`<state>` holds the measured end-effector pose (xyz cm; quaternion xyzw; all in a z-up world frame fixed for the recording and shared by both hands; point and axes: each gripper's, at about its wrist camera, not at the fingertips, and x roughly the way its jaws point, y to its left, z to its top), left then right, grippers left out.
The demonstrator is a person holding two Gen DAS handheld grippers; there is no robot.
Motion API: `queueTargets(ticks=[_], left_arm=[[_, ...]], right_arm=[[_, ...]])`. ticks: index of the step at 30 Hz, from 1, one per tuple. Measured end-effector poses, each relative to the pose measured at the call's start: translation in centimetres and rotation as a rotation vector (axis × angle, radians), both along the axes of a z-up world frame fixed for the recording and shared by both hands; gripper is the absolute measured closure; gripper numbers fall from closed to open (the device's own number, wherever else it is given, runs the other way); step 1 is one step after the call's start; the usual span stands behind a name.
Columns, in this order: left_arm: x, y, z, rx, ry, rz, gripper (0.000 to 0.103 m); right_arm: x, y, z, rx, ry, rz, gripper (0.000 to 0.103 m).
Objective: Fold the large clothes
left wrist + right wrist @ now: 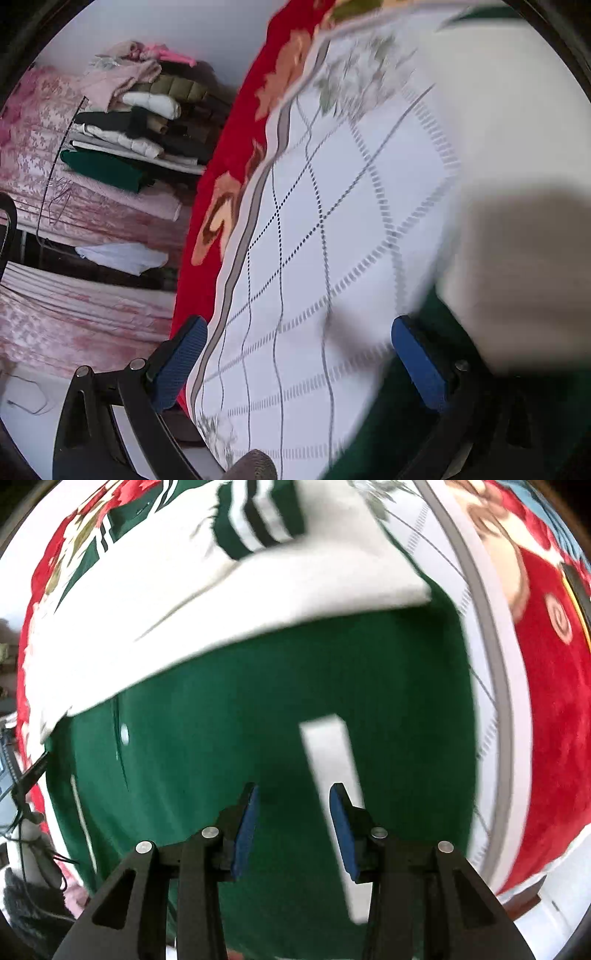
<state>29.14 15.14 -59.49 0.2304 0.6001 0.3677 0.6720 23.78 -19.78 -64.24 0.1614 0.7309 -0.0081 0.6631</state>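
Observation:
A large green jacket (258, 709) with cream sleeves (207, 602) and a green-white-black striped cuff (262, 520) lies spread on the bed. A white stripe (332, 775) runs down its green body. My right gripper (293, 812) is open and empty just above the green body, near the white stripe. My left gripper (295, 343) is wide open and empty over the white patterned sheet (332, 206). A blurred cream part of the jacket (517, 166) and a bit of its green (406, 406) show at the right of the left wrist view.
The white sheet lies on a red flowered blanket (236, 155), which also shows in the right wrist view (554, 701). Beyond the bed edge stands a stack of folded clothes (140, 122) on pink bedding (55, 184). Cables (29, 794) hang at the left.

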Motion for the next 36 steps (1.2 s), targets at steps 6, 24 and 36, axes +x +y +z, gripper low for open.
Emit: queueTargets(ticks=[6, 24, 36], left_arm=[[1.3, 0.7, 1.6, -0.072, -0.013, 0.040, 0.000], [-12.8, -29.9, 8.8, -0.119, 0.012, -0.166, 0.000], [-22.4, -52.5, 3.4, -0.157, 0.207, -0.272, 0.000]], right_arm=[[1.0, -2.0, 0.1, -0.030, 0.024, -0.017, 0.061], [0.1, -20.6, 4.2, -0.002, 0.060, 0.152, 0.051], [-0.5, -36.4, 3.2, -0.054, 0.109, 0.233, 0.039]])
